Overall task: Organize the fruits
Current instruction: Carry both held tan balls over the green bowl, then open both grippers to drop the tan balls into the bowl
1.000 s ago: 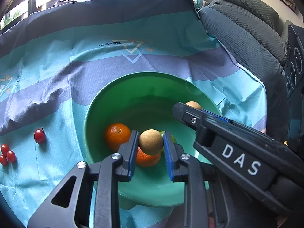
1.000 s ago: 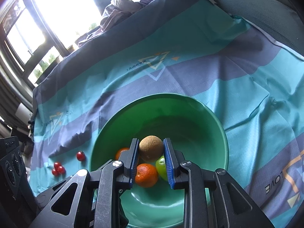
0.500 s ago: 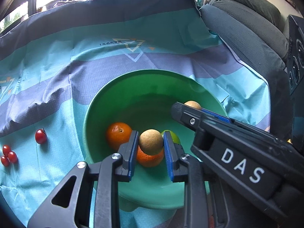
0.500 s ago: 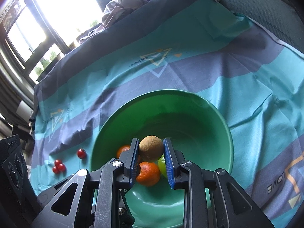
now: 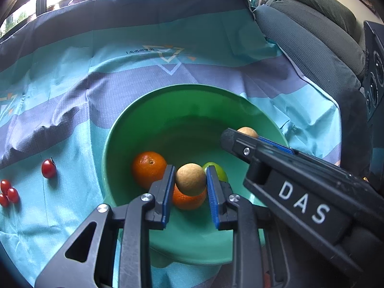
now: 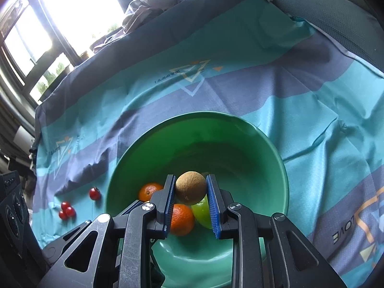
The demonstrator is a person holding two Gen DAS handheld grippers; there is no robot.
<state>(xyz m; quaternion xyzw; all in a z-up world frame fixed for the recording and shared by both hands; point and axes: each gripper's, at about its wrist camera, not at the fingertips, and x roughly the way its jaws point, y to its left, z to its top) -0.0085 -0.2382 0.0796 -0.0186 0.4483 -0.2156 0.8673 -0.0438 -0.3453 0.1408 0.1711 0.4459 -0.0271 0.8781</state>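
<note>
With each gripper's jaws pinching a brown fruit, the left gripper (image 5: 189, 180) and right gripper (image 6: 190, 188) above the green bowl (image 5: 134, 129), a careless release could knock the oranges (image 5: 148, 169) or bounce a fruit out onto the cloth (image 5: 72, 76).

Left gripper (image 5: 189, 180) jaws clamped, angled down; right gripper (image 6: 189, 187) likewise

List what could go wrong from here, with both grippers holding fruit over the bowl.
1. Each brown fruit is round and pinched only at its sides, so it may slip from the left gripper or right gripper.
2. Dropped, it could strike the oranges or green fruit in the green bowl and bruise.
3. The grippers sit close and may collide.
</note>
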